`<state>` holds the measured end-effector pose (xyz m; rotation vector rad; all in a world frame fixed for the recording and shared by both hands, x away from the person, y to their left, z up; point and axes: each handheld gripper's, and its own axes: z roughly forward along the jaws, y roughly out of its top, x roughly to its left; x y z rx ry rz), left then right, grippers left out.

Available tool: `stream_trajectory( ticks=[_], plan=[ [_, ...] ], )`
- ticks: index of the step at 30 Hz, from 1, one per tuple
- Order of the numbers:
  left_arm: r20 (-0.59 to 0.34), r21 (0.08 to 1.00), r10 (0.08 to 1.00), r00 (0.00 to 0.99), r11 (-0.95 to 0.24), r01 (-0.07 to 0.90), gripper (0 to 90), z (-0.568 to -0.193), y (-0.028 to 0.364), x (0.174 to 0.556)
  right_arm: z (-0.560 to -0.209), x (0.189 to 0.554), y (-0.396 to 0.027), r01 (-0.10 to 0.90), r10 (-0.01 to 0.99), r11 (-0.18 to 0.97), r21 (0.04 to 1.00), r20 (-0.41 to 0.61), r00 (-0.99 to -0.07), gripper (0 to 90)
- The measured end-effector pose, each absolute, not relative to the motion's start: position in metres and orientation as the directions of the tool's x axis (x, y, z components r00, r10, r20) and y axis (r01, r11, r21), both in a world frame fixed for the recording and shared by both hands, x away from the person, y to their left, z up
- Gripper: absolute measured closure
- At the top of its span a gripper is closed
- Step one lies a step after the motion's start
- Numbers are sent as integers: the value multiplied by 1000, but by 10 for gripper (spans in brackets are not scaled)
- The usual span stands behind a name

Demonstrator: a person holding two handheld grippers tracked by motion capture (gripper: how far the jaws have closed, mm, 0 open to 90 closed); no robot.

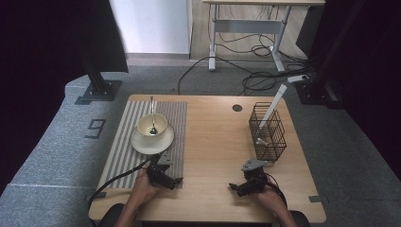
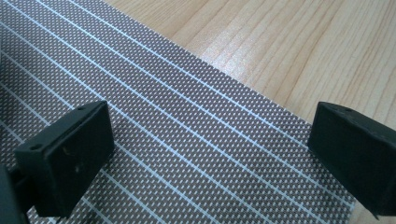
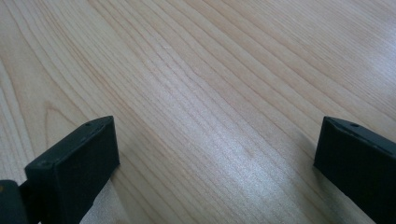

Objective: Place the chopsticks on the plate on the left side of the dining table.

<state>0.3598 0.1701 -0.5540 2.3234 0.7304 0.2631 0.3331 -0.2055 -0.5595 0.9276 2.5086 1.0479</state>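
Note:
My left gripper (image 1: pixel 166 176) rests low over the near right corner of a striped grey placemat (image 1: pixel 124 146), held by a hand from below. In the left gripper view its jaws stand wide apart over the placemat (image 2: pixel 187 126), nothing between them (image 2: pixel 210 163). My right gripper (image 1: pixel 246 183) sits near the table's front edge, right of centre. Its jaws are spread wide over bare wood (image 3: pixel 219 168) and hold nothing. A cream bowl (image 1: pixel 152 125) with a spoon (image 1: pixel 152 116) in it stands on a white saucer (image 1: pixel 142 143) on the placemat, beyond the left gripper.
A black wire basket (image 1: pixel 268 132) stands at the table's right side with a white utensil (image 1: pixel 272 108) leaning out of it. The wooden table (image 1: pixel 213 137) has a round cable hole (image 1: pixel 237 108) at the back. Cables trail on the floor behind.

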Motion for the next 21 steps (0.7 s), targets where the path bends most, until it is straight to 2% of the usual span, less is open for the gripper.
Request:
stream_trajectory(
  ticks=[21],
  plan=[
    [-11, 662, 572, 820, -610, 435, 0, -554, 170, 360, -559, 333, -205, 460, 654, 533, 710, -2, -756, 0]
  ],
)
